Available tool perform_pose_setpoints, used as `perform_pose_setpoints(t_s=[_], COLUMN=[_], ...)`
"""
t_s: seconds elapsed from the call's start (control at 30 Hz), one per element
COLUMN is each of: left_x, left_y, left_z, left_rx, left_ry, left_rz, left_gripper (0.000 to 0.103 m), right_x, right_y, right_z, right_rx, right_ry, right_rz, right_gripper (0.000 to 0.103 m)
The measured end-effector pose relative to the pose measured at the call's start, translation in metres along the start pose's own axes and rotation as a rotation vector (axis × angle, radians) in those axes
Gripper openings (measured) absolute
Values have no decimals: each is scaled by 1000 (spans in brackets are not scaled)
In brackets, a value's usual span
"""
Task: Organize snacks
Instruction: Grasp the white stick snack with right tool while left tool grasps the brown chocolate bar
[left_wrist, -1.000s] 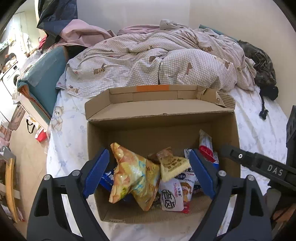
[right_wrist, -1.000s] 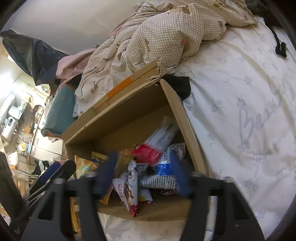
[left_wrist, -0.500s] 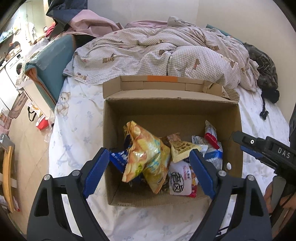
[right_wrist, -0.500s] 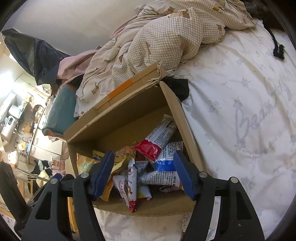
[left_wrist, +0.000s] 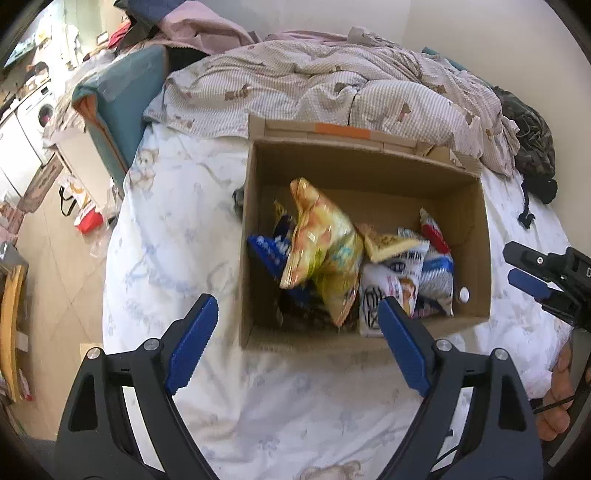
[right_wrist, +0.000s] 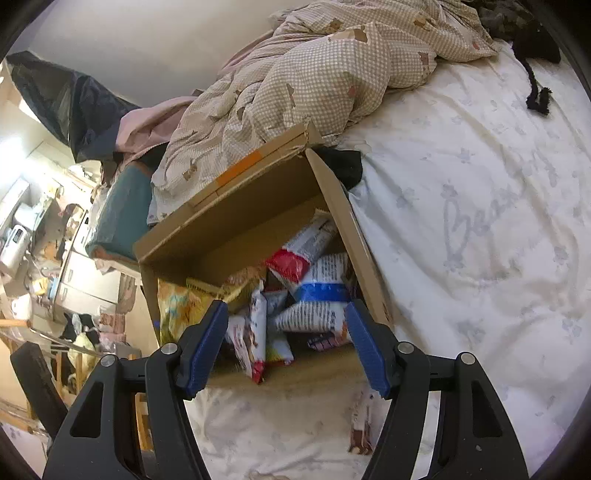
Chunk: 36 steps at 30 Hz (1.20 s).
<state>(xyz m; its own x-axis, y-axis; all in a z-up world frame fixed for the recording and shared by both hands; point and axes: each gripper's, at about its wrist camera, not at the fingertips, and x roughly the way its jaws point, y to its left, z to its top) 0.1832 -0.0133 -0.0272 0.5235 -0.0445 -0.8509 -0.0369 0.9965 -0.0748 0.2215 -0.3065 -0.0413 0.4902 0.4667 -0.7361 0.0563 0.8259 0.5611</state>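
Observation:
An open cardboard box (left_wrist: 484, 236) stands on the white bed sheet, with several snack packets piled inside. A large yellow crisp bag (left_wrist: 321, 240) leans at the left, and white-and-blue packets (left_wrist: 417, 266) lie at the right. My left gripper (left_wrist: 297, 301) hovers open and empty over the box's near edge. My right gripper (left_wrist: 513, 264) is off the box's right side. In the right wrist view that right gripper (right_wrist: 286, 308) is open and empty before the box (right_wrist: 354, 236), facing a red-and-white packet (right_wrist: 295, 258). A small brown wrapped snack (right_wrist: 361, 424) lies on the sheet.
A crumpled checked duvet (left_wrist: 332, 85) lies just behind the box. A teal cushion (left_wrist: 118, 99) sits at the bed's left edge, with floor and clutter beyond. A dark garment (left_wrist: 528, 140) rests at the far right. A person's hand (left_wrist: 554, 398) holds the right gripper.
Both grippers have drawn back from the box, staying open and empty. In the left wrist view the box has slid up and right, and more sheet shows in front of it.

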Motion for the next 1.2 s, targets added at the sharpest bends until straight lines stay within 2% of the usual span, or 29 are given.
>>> perform_pose_setpoints(t_s=[0.13, 0.23, 0.33, 0.47, 0.57, 0.7, 0.73, 0.8, 0.83, 0.9, 1.0, 1.07, 1.17, 1.2], left_x=[0, 3, 10, 17, 16, 13, 12, 10, 9, 9, 8, 8, 8, 9], left_y=[3, 5, 6, 4, 2, 2, 3, 5, 6, 8, 12, 15, 21, 23], left_z=[-14, -26, -38, -45, -45, -44, -44, -43, -43, -42, -43, -44, -44, -43], left_rx=[-16, -36, -42, -46, -43, -53, -53, -57, -62, -72, -83, -82, -98, -108], left_ry=[24, 50, 87, 125, 125, 118, 117, 113, 112, 113, 117, 116, 116, 118], left_rz=[-10, -13, -5, -23, -29, -45, -47, -50, -52, -56, -63, -57, -48, -50], left_gripper=[86, 86, 86, 86, 86, 86, 86, 86, 86, 86, 86, 86, 86, 86], right_x=[-5, -6, 0, 20, 32, 53, 58, 72, 76, 80, 79, 86, 94, 95], right_y=[-9, -18, -29, -45, -52, -50, -49, -47, -47, -44, -39, -40, -38, -30], right_z=[-15, -29, -46, -72, -89, -101, -103, -110, -111, -109, -93, -85, -84, -85], right_rx=[24, 39, 56, 75, 85, 20, 0, -41, -54, -76, -103, -111, -104, -134], right_ry=[24, 63, 135, 282, 360, 448, 466, 521, 534, 519, 426, 418, 426, 422], right_rz=[-21, -73, -123, -195, -243, -347, -370, -406, -416, -430, -460, -488, -466, -434], right_gripper=[70, 70, 70, 70, 62, 34, 29, 27, 21, 18, 18, 18, 18, 18])
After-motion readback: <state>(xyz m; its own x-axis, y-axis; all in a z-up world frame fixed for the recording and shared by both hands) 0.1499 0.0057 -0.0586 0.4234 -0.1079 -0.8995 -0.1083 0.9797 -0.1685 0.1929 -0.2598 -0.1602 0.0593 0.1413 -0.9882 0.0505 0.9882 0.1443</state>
